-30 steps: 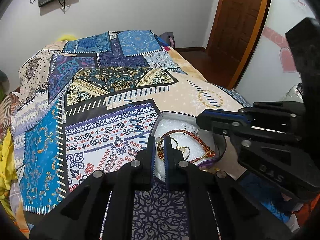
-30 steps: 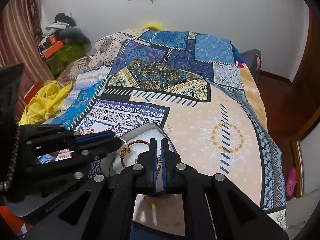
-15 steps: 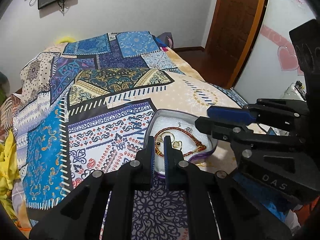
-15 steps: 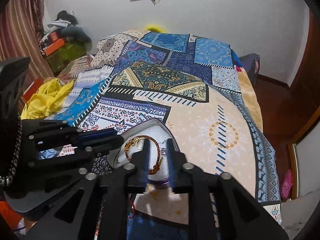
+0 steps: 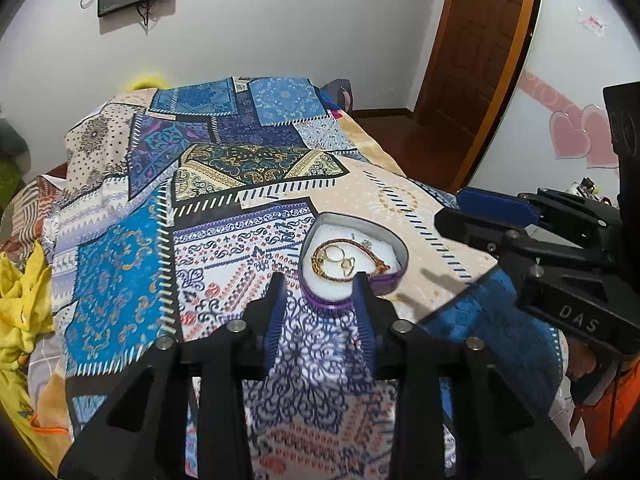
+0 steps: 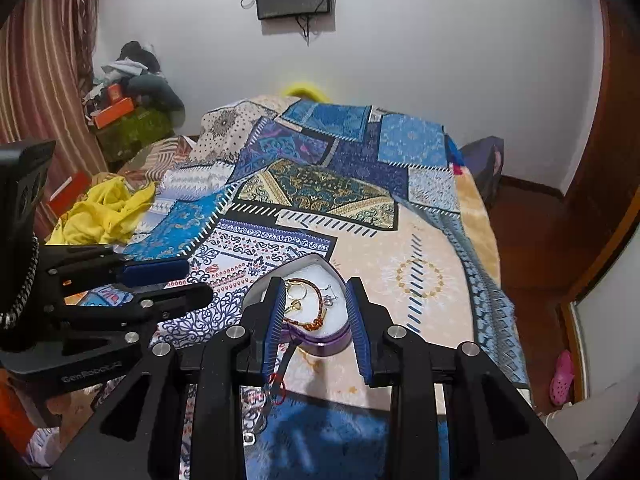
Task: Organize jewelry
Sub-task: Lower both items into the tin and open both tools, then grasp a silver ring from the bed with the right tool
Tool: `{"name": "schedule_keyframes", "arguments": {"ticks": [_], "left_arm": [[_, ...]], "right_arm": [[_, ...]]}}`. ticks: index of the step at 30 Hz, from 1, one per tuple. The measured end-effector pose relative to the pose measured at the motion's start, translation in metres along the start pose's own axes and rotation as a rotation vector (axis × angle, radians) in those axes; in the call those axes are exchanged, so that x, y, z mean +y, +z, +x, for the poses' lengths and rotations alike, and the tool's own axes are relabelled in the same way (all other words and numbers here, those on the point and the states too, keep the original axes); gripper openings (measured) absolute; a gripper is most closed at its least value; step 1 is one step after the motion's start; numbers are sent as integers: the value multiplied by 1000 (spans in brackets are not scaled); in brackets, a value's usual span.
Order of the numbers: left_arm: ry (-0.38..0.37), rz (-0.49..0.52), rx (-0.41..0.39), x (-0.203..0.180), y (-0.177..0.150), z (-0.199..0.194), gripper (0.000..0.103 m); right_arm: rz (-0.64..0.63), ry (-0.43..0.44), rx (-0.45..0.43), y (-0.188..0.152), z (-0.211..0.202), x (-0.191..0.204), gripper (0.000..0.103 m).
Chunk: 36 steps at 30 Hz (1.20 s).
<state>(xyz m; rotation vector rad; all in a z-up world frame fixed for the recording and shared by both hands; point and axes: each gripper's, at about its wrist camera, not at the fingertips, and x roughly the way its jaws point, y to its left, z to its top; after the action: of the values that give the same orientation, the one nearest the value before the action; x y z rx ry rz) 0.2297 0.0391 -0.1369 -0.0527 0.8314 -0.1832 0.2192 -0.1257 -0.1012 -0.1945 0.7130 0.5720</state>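
Jewelry (image 5: pixel 344 258) lies in the tin (image 5: pixel 394 242) while your left gripper (image 5: pixel 320 304) and right gripper (image 6: pixel 316 312), jaws just parted and empty, hang near it, so this step looks done; next you find any loose piece.

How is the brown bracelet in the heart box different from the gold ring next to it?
The braided bracelet is a big reddish-brown loop with gold fittings; the gold ring is much smaller and plain shiny yellow. The bracelet's loop runs around the ring, which lies inside it. The bracelet looks woven, the ring smooth. Both lie flat on the white padding of the heart-shaped box, untouched by either gripper.
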Motion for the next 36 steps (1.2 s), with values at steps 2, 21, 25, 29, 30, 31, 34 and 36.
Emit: {"name": "schedule_keyframes", "arguments": {"ticks": [2,21,25,29,30,31,34,36], "left_arm": [[2,-1,-6,-1,-4,-9,43],[-1,-57,103,-2,-72,-19,45],[5,-46,124,-1,-81,-16,45],[2,-38,133,1,-84,-13,45],[0,-40,134,2,-85,-12,45],[-3,-43,135,3,-86,-12,45],[-7,-52,140,5,-88,-8,45],[-8,-54,146,7,-90,-5,45]], "right_arm": [[-2,-8,-9,-3,-6,2,29],[-63,-2,80,-59,-14,19,30],[-81,15,126,-71,0,29,30],[-55,52,171,-81,14,30,30],[-55,59,182,-83,17,31,30],[-61,63,194,-84,20,33,30],[-89,71,214,-85,27,39,30],[-97,79,224,-85,32,41,30]]}}
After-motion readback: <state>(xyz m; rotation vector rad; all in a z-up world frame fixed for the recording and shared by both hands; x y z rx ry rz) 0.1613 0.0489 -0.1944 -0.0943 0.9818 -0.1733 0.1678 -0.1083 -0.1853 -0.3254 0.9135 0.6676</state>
